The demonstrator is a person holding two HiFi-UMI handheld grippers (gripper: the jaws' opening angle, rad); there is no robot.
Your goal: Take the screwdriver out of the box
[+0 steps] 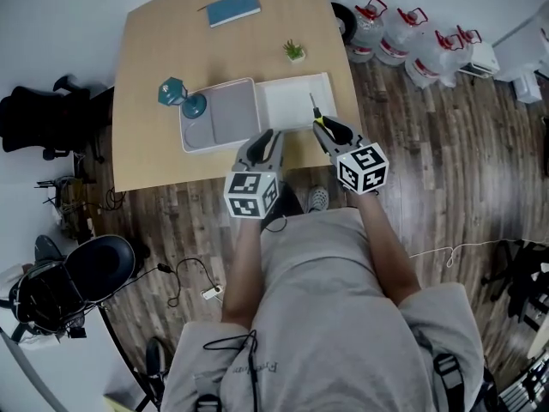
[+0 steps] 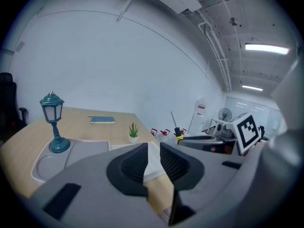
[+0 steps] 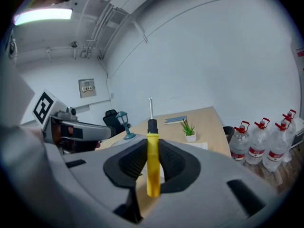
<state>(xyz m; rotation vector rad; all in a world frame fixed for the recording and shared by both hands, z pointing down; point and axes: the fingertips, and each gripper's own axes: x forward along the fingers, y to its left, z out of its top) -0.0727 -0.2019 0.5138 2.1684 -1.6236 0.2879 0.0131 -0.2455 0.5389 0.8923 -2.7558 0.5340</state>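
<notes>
The right gripper [image 3: 153,158] [image 1: 328,130] is clenched on a screwdriver [image 3: 152,148] [image 1: 316,114] with a yellow plastic handle, a black collar and a thin bare metal shaft. The handle stands upright between the pads, the shaft pointing up past the fingertips. From the head view the shaft's tip shows over the near edge of the white half of the flat, open grey-and-white box [image 1: 233,114], which lies just ahead of both grippers on the pale wooden table [image 1: 154,50]. The left gripper [image 2: 154,163] [image 1: 264,144], just beside the right one, holds nothing, its jaws a narrow gap apart. Ahead and to its left stands a teal lantern-shaped lamp [image 2: 53,122] [image 1: 180,97]; farther ahead are a small green potted plant [image 2: 133,132] [image 1: 294,51] and a blue book [image 1: 233,9]
</notes>
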